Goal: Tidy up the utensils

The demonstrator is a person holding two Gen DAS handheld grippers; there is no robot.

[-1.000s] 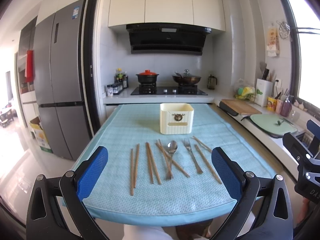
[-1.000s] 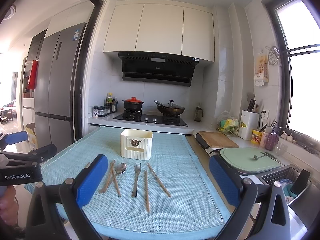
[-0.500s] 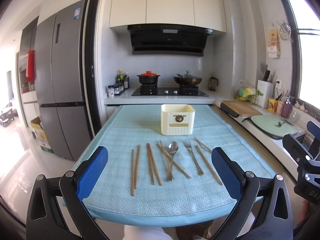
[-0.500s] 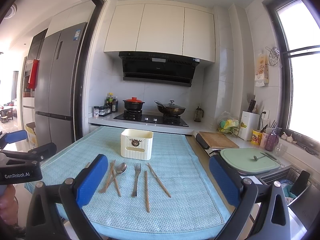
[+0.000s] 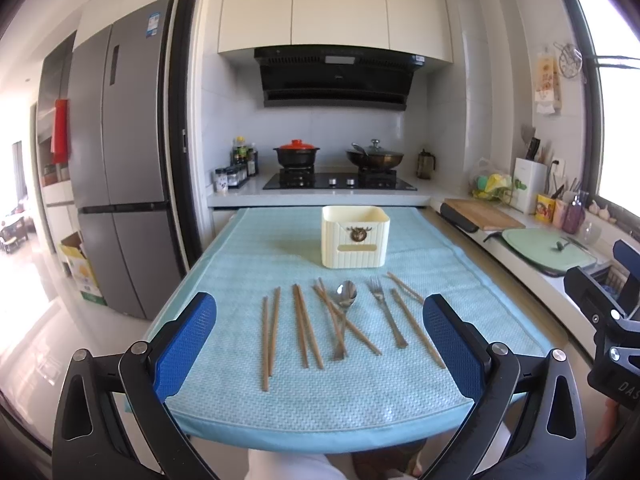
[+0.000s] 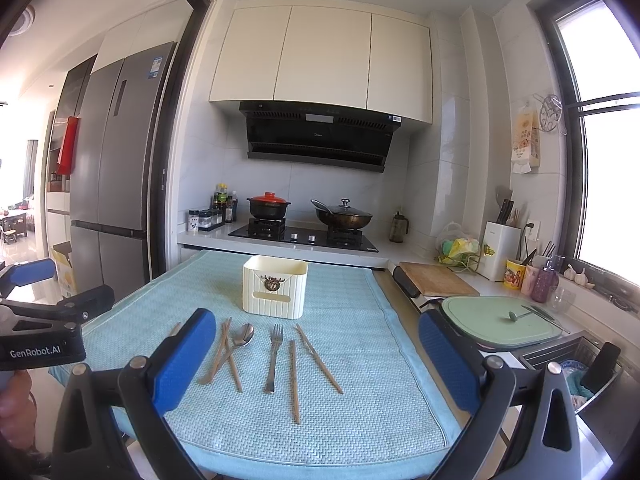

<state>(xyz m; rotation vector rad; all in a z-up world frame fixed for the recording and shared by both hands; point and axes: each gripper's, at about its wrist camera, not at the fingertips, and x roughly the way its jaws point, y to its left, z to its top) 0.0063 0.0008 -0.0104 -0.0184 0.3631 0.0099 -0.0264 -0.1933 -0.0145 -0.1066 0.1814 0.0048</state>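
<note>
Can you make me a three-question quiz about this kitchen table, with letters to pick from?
1. Where is the spoon?
A. inside the cream holder
B. on the blue cloth, between chopsticks and the fork
C. on the stove

2. What colour is the lid of the pot on the left burner?
A. red
B. green
C. white

3. How is the left tool?
A. shut on a chopstick
B. shut on the fork
C. open, holding nothing

Answers:
1 B, it lies flat on the blue cloth, left of the fork, in front of the cream holder.
2 A, the lid is bright red.
3 C, its blue pads stand wide apart with only cloth between them.
</note>
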